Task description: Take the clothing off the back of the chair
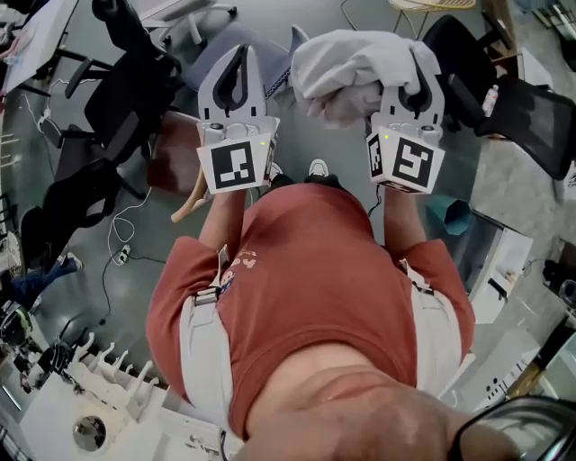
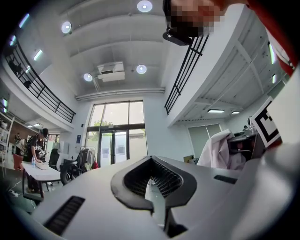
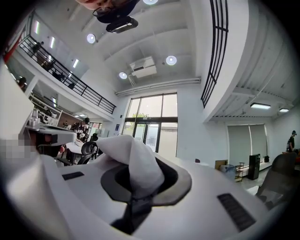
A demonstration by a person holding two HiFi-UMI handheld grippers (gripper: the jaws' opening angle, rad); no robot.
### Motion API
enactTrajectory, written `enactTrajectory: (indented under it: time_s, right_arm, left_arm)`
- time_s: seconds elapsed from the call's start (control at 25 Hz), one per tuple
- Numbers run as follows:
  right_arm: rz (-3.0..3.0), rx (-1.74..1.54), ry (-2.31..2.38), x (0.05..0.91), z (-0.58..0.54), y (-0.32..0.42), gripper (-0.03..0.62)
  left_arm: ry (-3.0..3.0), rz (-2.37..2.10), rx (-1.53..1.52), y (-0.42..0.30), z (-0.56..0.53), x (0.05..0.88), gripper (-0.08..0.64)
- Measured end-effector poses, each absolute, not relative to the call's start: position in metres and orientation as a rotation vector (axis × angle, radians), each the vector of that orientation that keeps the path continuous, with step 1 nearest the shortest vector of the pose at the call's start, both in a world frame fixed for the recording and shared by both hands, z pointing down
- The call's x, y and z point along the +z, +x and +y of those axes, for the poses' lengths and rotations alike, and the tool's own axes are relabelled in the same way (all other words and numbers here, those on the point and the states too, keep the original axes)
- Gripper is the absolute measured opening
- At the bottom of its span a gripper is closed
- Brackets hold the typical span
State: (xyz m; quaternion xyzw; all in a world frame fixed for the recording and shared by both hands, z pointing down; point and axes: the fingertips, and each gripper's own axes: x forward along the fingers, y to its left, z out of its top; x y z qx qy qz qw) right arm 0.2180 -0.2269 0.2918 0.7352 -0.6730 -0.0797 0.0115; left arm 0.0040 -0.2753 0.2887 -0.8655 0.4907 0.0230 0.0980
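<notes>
Grey floor [image 1: 270,20] opens ahead btwn black chairs [image 1: 126,94] L & R. Both grippers out front, level. R gripper [image 1: 418,72] clamps white clothing [image 1: 342,65]; L gripper [image 1: 241,67] closed, empty.

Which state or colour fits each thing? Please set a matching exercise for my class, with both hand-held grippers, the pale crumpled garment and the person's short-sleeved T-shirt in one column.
Column one
1. left hand-held gripper
2. right hand-held gripper
3. pale crumpled fabric garment
4. person's short-sleeved T-shirt

Column two
A. rust red
B. jaws together, nothing between them
C. off-white, bunched up, held in the air
D. jaws clamped on cloth

Pairs: 1-B, 2-D, 3-C, 4-A
</notes>
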Motion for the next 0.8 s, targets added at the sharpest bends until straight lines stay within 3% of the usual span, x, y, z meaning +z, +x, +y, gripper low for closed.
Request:
enactTrajectory:
  time_s: [0.8]
  right_arm:
    - [-2.130, -0.266, 2.203, 0.292, -0.243, 0.176, 0.052]
  left_arm:
    - [-2.536, 1.589, 0.052, -0.042, -0.278, 0.295, 0.014]
